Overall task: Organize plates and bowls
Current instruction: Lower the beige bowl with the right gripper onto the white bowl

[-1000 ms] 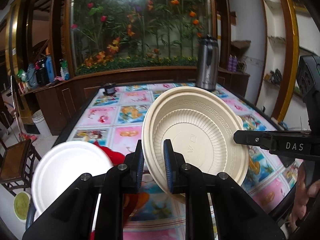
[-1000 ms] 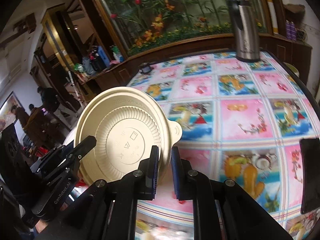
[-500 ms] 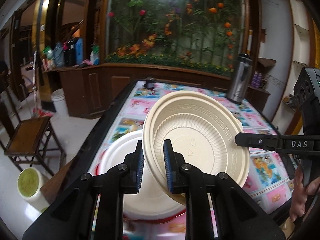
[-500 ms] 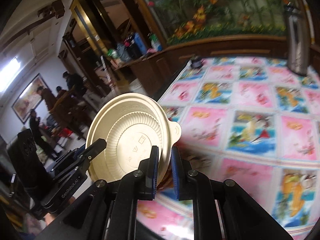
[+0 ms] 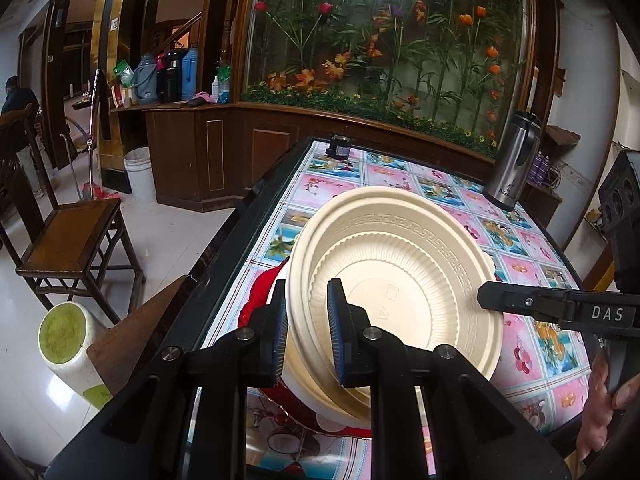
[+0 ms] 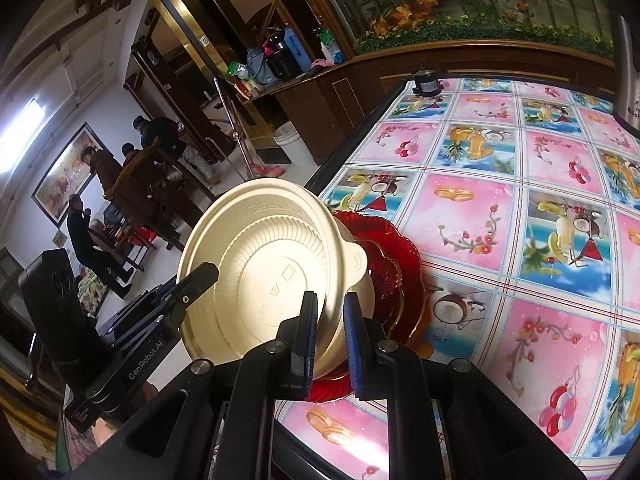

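While I look along my left gripper [image 5: 307,330], its blue pads are nearly closed, pinching the near rim of the cream bowl [image 5: 404,288], which hangs tilted with its hollow facing me. My right gripper [image 5: 486,294] reaches in from the right and meets the bowl's far rim. Under the bowl sit a second pale dish [image 5: 320,394] and the red plates [image 5: 256,300], all at the near left edge of the table [image 5: 400,178] with its fruit-patterned cloth; the steel flask [image 5: 514,164] stands well apart at the table's far right. From the right wrist, my right gripper [image 6: 330,330] is likewise almost shut on the bowl's [image 6: 256,264] rim (underside towards me here), beside its small tab handle. My left gripper [image 6: 206,272] clamps the opposite rim. The red plates [image 6: 396,272] lie stacked on the table [image 6: 520,208] just behind the bowl.
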A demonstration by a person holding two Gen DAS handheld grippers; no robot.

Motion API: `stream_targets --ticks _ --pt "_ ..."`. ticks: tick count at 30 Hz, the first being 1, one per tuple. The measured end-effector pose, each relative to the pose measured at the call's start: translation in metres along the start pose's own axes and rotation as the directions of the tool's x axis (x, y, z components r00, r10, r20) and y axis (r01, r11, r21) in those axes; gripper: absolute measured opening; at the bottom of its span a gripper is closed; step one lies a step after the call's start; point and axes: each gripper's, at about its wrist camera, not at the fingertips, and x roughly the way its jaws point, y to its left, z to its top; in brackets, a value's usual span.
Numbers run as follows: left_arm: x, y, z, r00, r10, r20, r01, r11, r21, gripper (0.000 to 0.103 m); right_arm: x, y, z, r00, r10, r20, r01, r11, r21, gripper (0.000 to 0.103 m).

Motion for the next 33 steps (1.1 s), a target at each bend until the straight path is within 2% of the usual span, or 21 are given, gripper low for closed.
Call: stream_targets --ticks 9,21,33 --pt "0.006 0.008 -0.001 1.0 -0.003 -0.024 0.002 1.0 -0.016 0.016 0.003 0.002 -0.003 1.0 0.015 -0.023 -0.014 1.0 0.007 0.016" --pt "0.005 0.011 -0.001 1.0 0.011 -0.023 -0.011 1.0 -0.028 0.016 0.0 0.003 -0.004 1.0 0.02 -0.012 -0.02 1.0 0.001 0.016" --pt "0.0 0.026 0.002 1.0 0.007 -0.011 -0.007 0.999 -0.053 0.016 -0.018 -0.014 -0.002 0.999 0.001 0.041 -0.002 1.0 0.028 0.017"
